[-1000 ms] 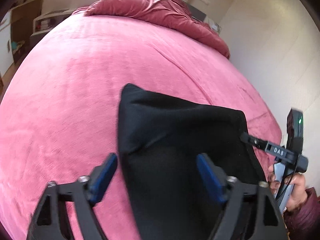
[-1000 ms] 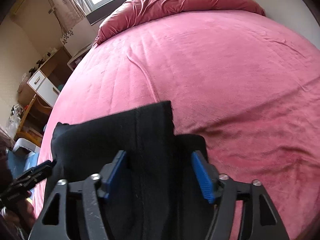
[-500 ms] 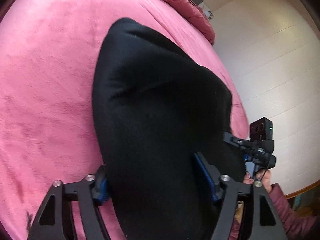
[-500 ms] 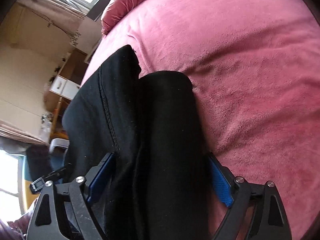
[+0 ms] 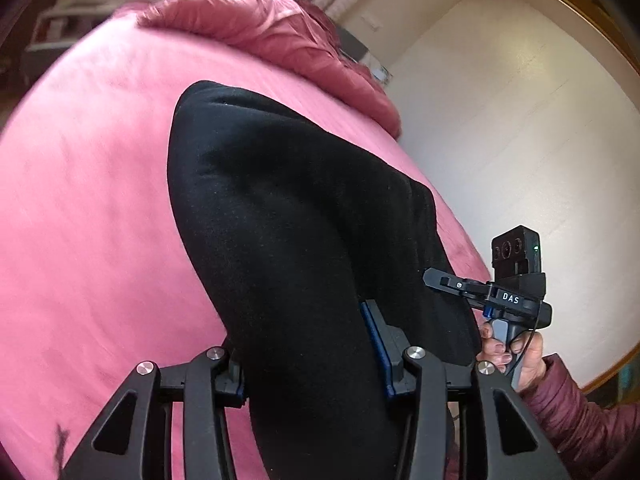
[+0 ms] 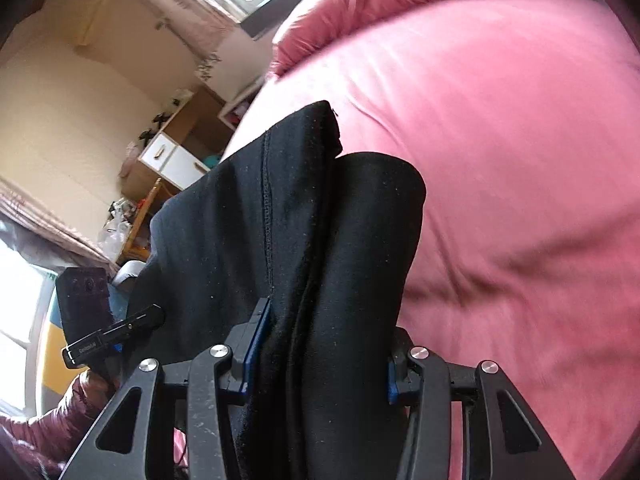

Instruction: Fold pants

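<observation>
A: Black pants (image 5: 288,216) already doubled into a thick, narrow bundle. Lying on the pink bedspread (image 5: 88,184), near edge bunched up into both grippers. Seam line visible along the top layer in the right wrist view, with a second, rounded fold beside it.

B: Grip on the left side?

A: Left gripper (image 5: 308,348) closing, cloth filling the gap between the blue pads. Looks pressed on both sides: right pad against the fabric, left pad mostly hidden under it. Counted as gripping the pants.

B: And the right?

A: Right gripper (image 6: 320,356) likewise closing, a thick roll of the pants wedged between the pads, both pads touching cloth. Seen from the left wrist view as well, held in the person's hand (image 5: 516,348) at the bundle's far side, tip against the black fabric.

B: Progress, as a judgement?

A: Probably past the lengthwise fold: legs apparently stacked, at least two layers showing. Far end resting flat on the bed; near end raised. Likely mid-way through a crosswise fold, near end to be carried over toward the far end. Cannot tell how many folds remain, nor whether waistband or hems are the end in hand.

B: Surroundings?

A: Crumpled pink duvet (image 5: 280,36) at the head of the bed, well apart from the pants. White wall to one side, wooden drawers (image 6: 172,156) by the other.
</observation>
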